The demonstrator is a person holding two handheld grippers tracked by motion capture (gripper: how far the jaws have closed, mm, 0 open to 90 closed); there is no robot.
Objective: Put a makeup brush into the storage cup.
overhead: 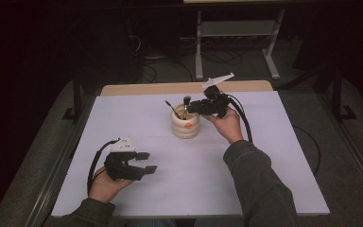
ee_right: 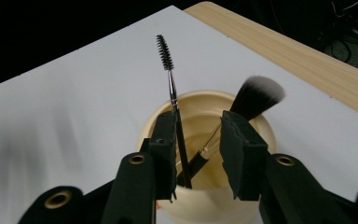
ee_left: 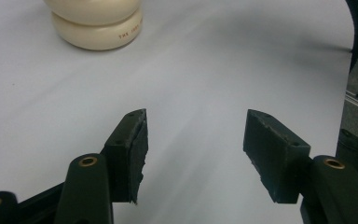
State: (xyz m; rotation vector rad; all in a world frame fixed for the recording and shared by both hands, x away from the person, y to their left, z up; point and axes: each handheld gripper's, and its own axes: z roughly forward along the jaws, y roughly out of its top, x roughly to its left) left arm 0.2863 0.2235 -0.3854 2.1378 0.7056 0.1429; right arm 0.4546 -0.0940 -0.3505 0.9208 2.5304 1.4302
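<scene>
Right gripper (ee_right: 198, 154) jaws part-spread, pinching nothing, over cream ribbed ceramic cup (ee_right: 261, 128); thin black spoolie wand (ee_right: 170, 84) stands between them, fluffy black-white brush (ee_right: 256, 95) just beyond, apparently dropped in for storage. Left gripper (ee_left: 193, 144) jaws spread, empty, idle above white surface (ee_left: 205, 70).

The cream cup (ee_right: 242, 140) looked like glossy glazed ceramic. The spoolie wand (ee_right: 168, 65) had a thin shiny metal stem and rough dark bristles; the powder brush (ee_right: 256, 95) carried soft, fluffy hair. The table (overhead: 246, 170) wore a smooth matt white sheet, with pale wood at its far edge.
</scene>
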